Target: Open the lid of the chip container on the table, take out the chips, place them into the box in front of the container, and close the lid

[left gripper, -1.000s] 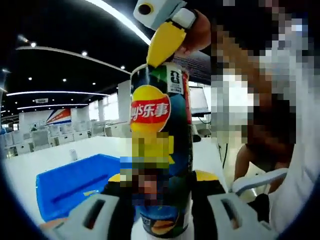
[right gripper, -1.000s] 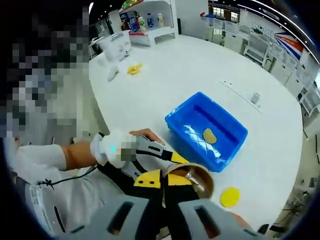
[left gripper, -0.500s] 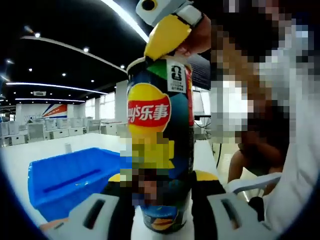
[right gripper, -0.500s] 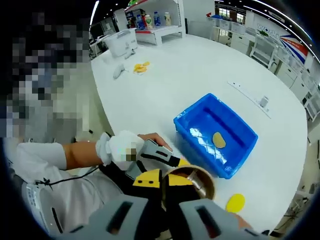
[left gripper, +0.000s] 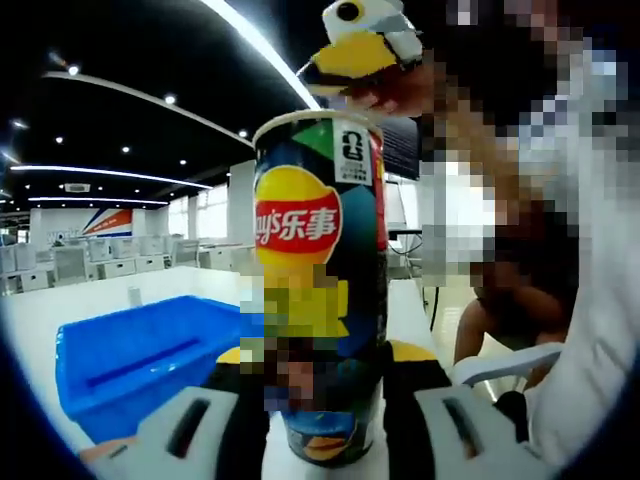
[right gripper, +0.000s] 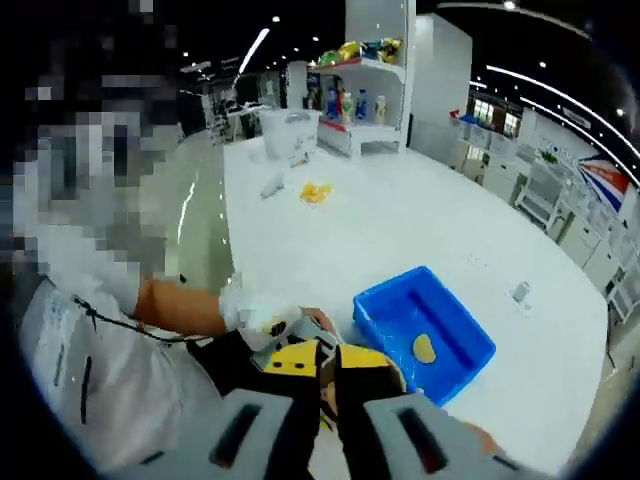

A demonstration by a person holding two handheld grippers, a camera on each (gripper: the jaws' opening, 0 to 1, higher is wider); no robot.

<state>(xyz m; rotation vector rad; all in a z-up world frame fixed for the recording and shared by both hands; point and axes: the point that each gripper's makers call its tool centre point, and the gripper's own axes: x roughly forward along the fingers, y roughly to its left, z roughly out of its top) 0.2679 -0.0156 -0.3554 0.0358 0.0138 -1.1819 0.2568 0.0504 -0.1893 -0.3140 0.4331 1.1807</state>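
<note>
The tall chip can stands upright with its top open, and my left gripper is shut on its lower part. My right gripper hovers just above the can's rim. In the right gripper view, the right gripper has its yellow-tipped jaws pressed together, and a thin tan sliver, apparently a chip, shows between them. The blue box lies beyond, with one chip on its floor. That box sits left of the can. A gloved hand holds the left gripper; the can itself is hidden behind my jaws.
The white table stretches far beyond the box. On its far part lie a yellow item and a white appliance, with a shelf of bottles behind. The person stands close at the table's edge, by a white chair.
The right gripper has risen out of the can's mouth and now sits above the rim. The left gripper and the can have stayed put.
</note>
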